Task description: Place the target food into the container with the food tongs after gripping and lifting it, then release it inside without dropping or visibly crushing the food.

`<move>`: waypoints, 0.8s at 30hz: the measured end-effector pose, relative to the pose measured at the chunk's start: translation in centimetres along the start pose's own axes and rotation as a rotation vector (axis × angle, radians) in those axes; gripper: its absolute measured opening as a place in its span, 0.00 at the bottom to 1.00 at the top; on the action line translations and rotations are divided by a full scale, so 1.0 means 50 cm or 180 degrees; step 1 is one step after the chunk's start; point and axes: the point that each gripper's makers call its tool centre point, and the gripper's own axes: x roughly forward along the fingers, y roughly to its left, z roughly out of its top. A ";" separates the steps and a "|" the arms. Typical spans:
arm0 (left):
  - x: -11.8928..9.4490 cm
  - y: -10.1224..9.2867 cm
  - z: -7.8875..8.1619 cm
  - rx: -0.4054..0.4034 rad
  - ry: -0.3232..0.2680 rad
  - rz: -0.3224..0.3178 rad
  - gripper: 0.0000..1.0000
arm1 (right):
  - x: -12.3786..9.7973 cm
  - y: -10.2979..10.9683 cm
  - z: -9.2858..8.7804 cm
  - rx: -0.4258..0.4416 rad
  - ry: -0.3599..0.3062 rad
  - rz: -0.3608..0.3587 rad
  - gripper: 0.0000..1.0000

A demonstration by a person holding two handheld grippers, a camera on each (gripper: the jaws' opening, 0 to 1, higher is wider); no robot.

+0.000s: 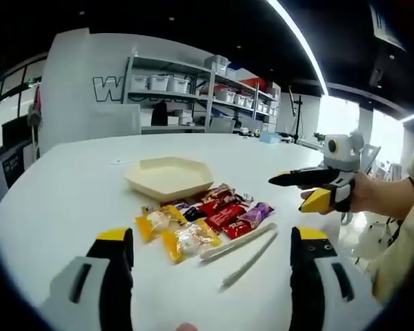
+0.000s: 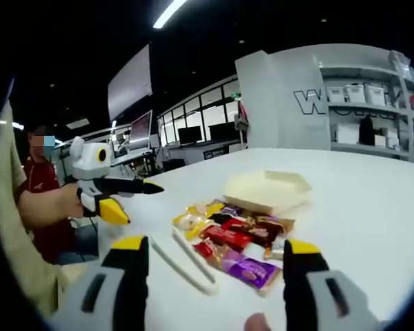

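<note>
Both tools hover open over the white surface (image 1: 69, 186), gripping nothing; tongs (image 1: 240, 252) lie flat beside overlapping, partly hidden snack packets (image 1: 207, 217), handles angling toward the right tool (image 1: 300, 189); left tool (image 2: 127, 198).

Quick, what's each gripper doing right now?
Left gripper: open, holding nothing.
Right gripper: open, holding nothing.

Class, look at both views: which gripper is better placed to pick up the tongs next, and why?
Probably the left gripper: its jaws stand open and the tongs lie between them on the table. The right gripper hovers off to the side, above the table, beyond the snacks.
</note>
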 end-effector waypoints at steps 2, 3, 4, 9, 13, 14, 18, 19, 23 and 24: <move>0.000 0.000 0.000 -0.0005 -0.0004 -0.0001 0.93 | 0.000 0.000 0.000 0.0004 -0.0002 0.0001 0.79; 0.000 -0.001 0.001 -0.0008 -0.0005 -0.0002 0.93 | 0.000 0.000 -0.001 0.0006 0.0001 -0.0001 0.80; 0.000 -0.001 0.001 -0.0008 -0.0006 -0.0002 0.93 | 0.001 0.000 -0.001 0.0006 -0.0001 -0.0003 0.80; 0.000 -0.001 0.000 -0.0015 -0.0007 0.0002 0.93 | 0.001 0.001 -0.002 0.0015 0.0001 -0.0008 0.81; -0.001 0.000 -0.002 -0.0020 -0.0009 0.0006 0.93 | 0.001 0.002 -0.004 0.0021 0.0008 -0.0011 0.81; -0.001 0.000 -0.002 -0.0021 -0.0009 0.0006 0.93 | 0.000 0.002 -0.005 0.0020 0.0012 -0.0012 0.81; 0.000 0.000 -0.002 -0.0023 -0.0009 0.0005 0.93 | 0.000 0.002 -0.006 0.0025 0.0012 -0.0013 0.82; 0.000 0.000 -0.003 -0.0022 -0.0007 0.0005 0.93 | 0.000 0.002 -0.006 0.0022 0.0016 -0.0016 0.82; 0.001 -0.001 -0.003 -0.0027 -0.0009 0.0002 0.93 | -0.001 0.000 -0.006 0.0030 0.0008 -0.0022 0.83; 0.001 -0.001 -0.003 -0.0027 -0.0008 0.0001 0.93 | -0.001 0.000 -0.006 0.0030 0.0010 -0.0021 0.83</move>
